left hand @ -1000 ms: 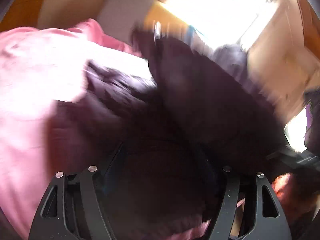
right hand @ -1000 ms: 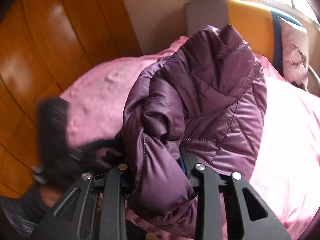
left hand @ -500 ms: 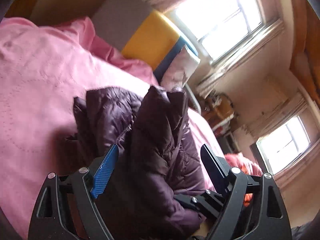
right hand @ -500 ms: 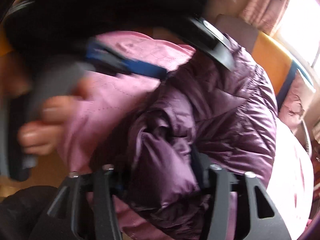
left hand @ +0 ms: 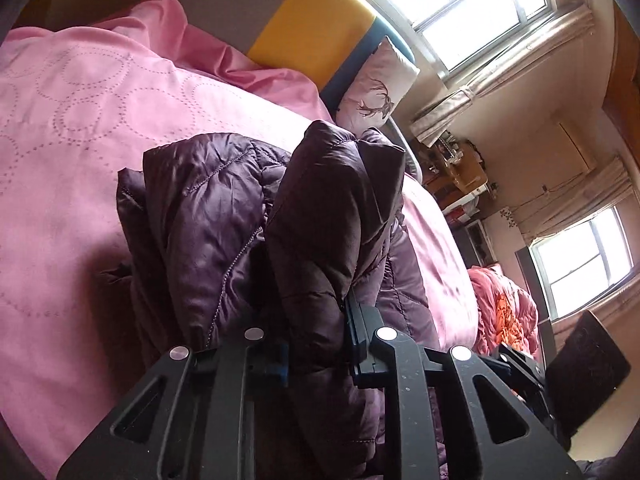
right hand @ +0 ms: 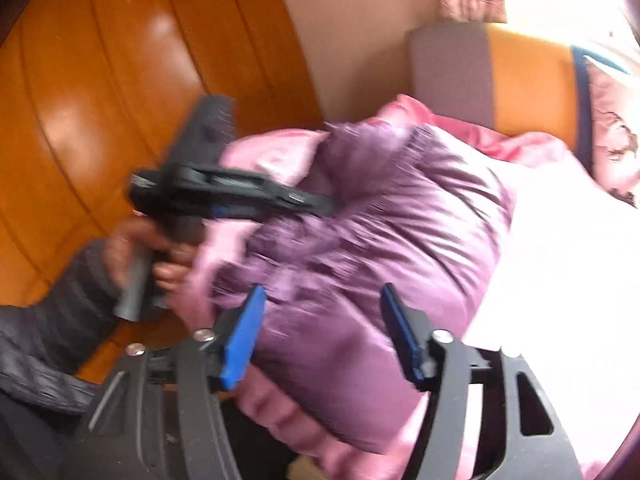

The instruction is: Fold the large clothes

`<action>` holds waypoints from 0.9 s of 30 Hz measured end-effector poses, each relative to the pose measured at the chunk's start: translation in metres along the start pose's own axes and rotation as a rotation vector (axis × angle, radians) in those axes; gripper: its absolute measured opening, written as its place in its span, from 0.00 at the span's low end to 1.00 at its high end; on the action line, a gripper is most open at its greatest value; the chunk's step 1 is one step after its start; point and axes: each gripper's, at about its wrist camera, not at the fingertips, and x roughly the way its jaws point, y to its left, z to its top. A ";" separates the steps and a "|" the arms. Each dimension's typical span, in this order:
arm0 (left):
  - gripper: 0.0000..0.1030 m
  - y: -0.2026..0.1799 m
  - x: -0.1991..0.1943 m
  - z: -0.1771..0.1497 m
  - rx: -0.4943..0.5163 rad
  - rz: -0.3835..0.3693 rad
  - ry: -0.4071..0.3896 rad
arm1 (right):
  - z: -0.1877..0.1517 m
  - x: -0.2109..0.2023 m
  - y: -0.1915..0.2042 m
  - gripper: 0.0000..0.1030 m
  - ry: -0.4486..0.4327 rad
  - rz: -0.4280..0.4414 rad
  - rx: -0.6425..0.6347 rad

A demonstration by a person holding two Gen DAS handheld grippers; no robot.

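The puffer jacket (left hand: 224,240) lies bunched on the bed (left hand: 72,128), a raised fold of it pinched between the fingers of the left tool (left hand: 316,344). The right tool (right hand: 322,332) hangs above the jacket's near edge, jaws apart, with the left tool to its left. Behind the jacket, a pillow (left hand: 378,88) leans on the headboard (left hand: 316,28). Windows (left hand: 476,4) stand beyond.

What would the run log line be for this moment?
task: fold jacket | left tool: shut on jacket fold | right tool: open, over jacket | jacket: bunched on pink bedspread
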 end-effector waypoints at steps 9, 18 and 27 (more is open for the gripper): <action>0.17 0.043 -0.020 -0.022 -0.085 0.152 0.018 | -0.021 0.055 0.025 0.56 0.066 -0.108 -0.133; 0.24 0.082 -0.018 -0.056 -0.154 0.259 -0.045 | -0.006 0.075 0.016 0.59 0.153 0.012 -0.183; 0.25 0.061 -0.026 -0.064 -0.052 0.332 -0.111 | 0.106 0.038 -0.096 0.77 -0.064 -0.006 0.149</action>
